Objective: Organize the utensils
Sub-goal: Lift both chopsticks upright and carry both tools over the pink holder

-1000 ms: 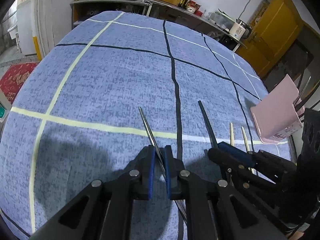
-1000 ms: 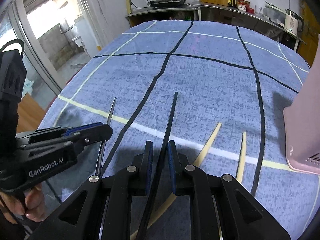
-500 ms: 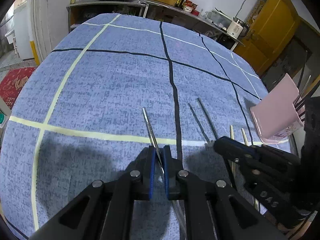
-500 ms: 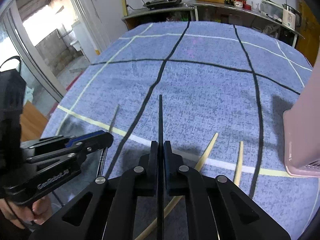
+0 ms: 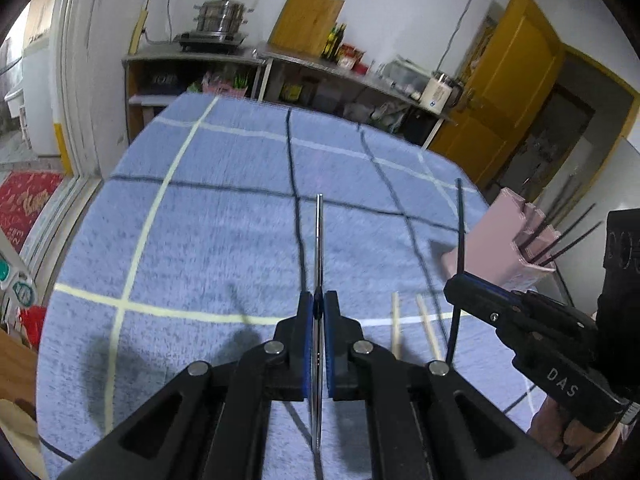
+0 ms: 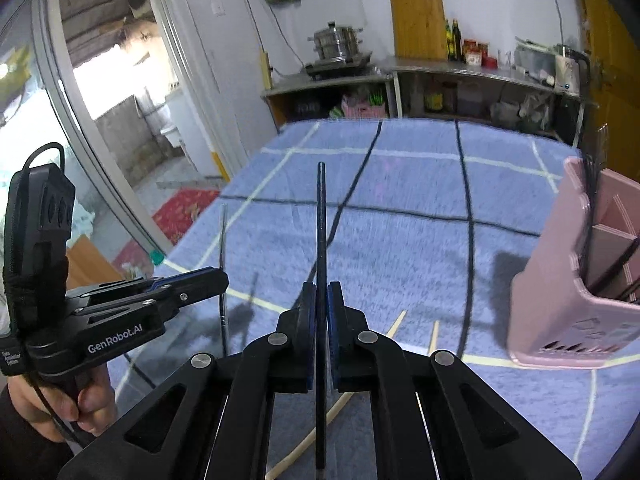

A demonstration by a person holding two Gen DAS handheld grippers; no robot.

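My left gripper (image 5: 318, 300) is shut on a thin metal chopstick (image 5: 319, 240), held off the blue checked tablecloth (image 5: 200, 240) and pointing away from me. My right gripper (image 6: 321, 292) is shut on a black chopstick (image 6: 321, 220), also lifted above the cloth. In the left wrist view the right gripper (image 5: 454, 284) shows at the right with the black chopstick (image 5: 460, 224); in the right wrist view the left gripper (image 6: 220, 276) shows at the left with the metal chopstick (image 6: 223, 240). Two wooden chopsticks (image 5: 408, 324) lie on the cloth. A pink utensil holder (image 6: 572, 280) stands at the right with several black chopsticks inside.
A counter (image 6: 440, 72) with a steel steamer pot (image 6: 338, 46), bottles and a kettle runs along the far wall. A yellow door (image 5: 508, 92) is at the far right. A person's hand (image 6: 60, 404) grips the left tool. A red rug (image 5: 24, 204) lies on the floor left.
Both grippers closed on their chopsticks and rose off the cloth with them. The view tilted up, so more of the room shows. The wooden chopsticks stayed on the cloth.
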